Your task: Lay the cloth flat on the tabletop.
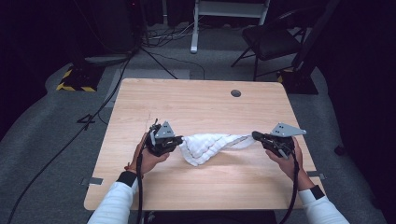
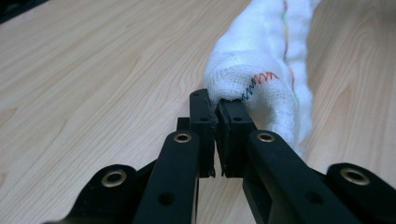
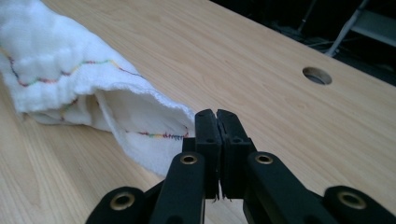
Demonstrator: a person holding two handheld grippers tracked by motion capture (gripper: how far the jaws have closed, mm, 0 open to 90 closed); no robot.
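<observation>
Cloth (image 1: 210, 145) hangs slack between both grippers above the table (image 1: 196, 105), near centre. Left gripper (image 2: 217, 108) pinches one corner; right gripper (image 3: 217, 116) pinches the other. Step in hand: lifting and spreading. Next move likely calls for drawing the corners apart evenly.

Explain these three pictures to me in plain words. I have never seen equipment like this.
No robot here: a person holds a hand tool with two black jaws in each hand. The high view looks down on a wooden table. The left gripper and the right gripper each pinch one end of a white cloth, which sags between them onto the table. The other two pictures come from cameras riding on the tools, looking along their jaws. Both pairs of jaws are shut on the cloth's edges, which carry coloured stitching. The table also has a round hole.
</observation>
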